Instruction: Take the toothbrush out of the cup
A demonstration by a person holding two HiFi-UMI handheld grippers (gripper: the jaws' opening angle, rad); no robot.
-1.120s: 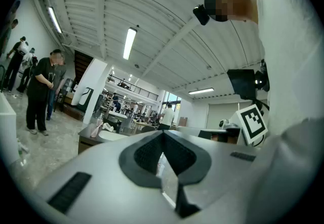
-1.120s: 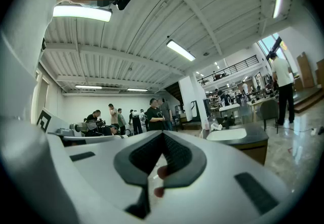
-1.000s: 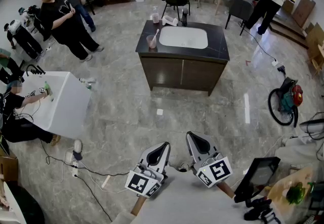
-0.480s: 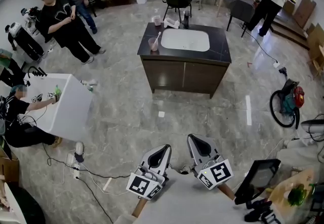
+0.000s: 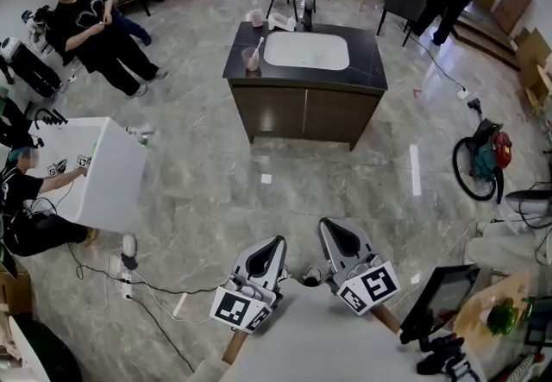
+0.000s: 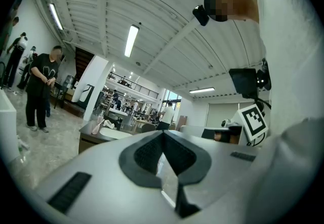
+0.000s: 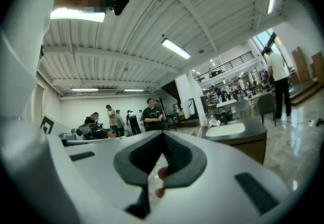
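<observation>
Well beyond both jaws, toothbrush in cup.

The floor is of grey, marble-like tiles. In the middle stands a dark cabinet with a white sink. A white table stands at the left, a bicycle at the right. Long lamps light the ribbed ceiling.

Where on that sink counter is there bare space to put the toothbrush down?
Bare countertop lies right of the basin and along its front. Crowded on the left: cup with toothbrush, pink bottle and cloth behind.
</observation>
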